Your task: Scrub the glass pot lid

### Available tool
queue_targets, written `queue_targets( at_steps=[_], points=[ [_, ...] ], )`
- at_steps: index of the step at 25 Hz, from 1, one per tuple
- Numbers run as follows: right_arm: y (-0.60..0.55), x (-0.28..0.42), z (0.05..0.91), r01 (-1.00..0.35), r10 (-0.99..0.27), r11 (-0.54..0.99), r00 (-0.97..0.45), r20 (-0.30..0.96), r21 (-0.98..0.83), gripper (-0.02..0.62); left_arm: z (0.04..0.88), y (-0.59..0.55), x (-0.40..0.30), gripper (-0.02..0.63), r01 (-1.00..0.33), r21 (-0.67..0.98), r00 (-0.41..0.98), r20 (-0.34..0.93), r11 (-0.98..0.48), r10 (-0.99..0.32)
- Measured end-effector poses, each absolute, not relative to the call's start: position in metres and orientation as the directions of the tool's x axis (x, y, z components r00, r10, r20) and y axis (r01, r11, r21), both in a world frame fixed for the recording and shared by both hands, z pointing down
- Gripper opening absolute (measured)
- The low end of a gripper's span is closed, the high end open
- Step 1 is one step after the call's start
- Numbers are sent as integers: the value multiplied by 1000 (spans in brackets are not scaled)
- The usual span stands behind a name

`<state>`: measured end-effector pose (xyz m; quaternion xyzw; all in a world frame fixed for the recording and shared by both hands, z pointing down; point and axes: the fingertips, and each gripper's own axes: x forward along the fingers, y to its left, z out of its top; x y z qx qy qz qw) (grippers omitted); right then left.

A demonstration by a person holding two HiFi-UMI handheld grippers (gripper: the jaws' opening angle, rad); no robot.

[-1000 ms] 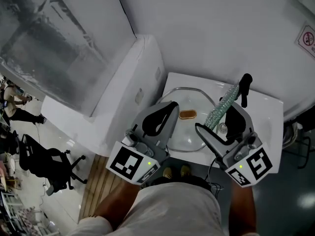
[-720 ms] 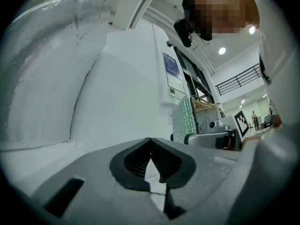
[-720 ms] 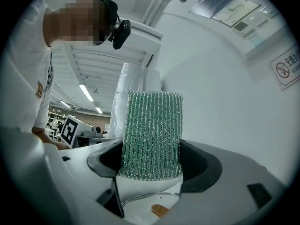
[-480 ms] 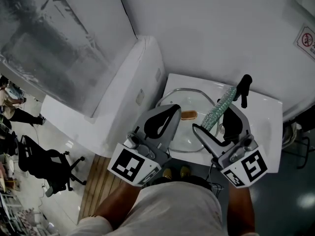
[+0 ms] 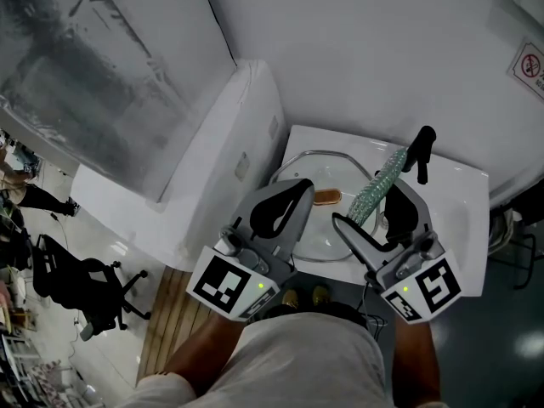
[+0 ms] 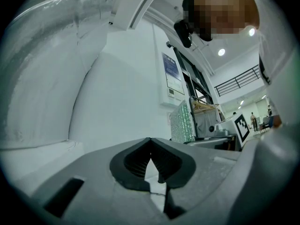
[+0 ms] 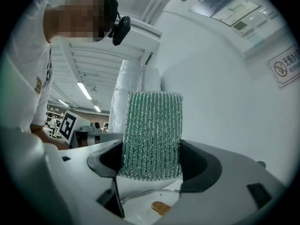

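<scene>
The glass pot lid [image 5: 323,228] lies in a white sink [image 5: 463,219], its brown knob [image 5: 327,197] facing up. The lid's metal rim [image 7: 145,192] and the knob [image 7: 161,207] show below the right jaws in the right gripper view. My right gripper [image 5: 381,204] is shut on a green scrubbing sponge [image 5: 380,184], which stands up between its jaws [image 7: 152,134], above the lid's right side. My left gripper [image 5: 299,187] hovers over the lid's left side, its jaws shut with nothing between them [image 6: 151,143]. Whether the sponge touches the lid is hidden.
A black faucet [image 5: 422,150] rises at the sink's back edge. A tall white cabinet [image 5: 212,160] flanks the sink on the left, and a white wall with a warning sign [image 5: 529,66] stands behind. A wooden slat mat [image 5: 166,325] lies on the floor.
Both grippers hold almost the same places over the lid. The right gripper with the sponge has only drifted a little toward the left.
</scene>
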<state>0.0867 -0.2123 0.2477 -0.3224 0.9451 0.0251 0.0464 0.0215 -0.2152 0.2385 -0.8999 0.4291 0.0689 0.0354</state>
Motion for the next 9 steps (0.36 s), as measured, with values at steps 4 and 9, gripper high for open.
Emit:
queue_targets(
  at_steps=[4,9],
  points=[
    [-212,87,249,-612,-608,790,-787,-103,16,348,238,-215,21,15,-780,-3,619,-157,-626,-770],
    [-211,85,250,-610,-606,792,-789,-103,11,348,239,-214,20,15,-781,2,617,-156,-624,-772]
  ],
)
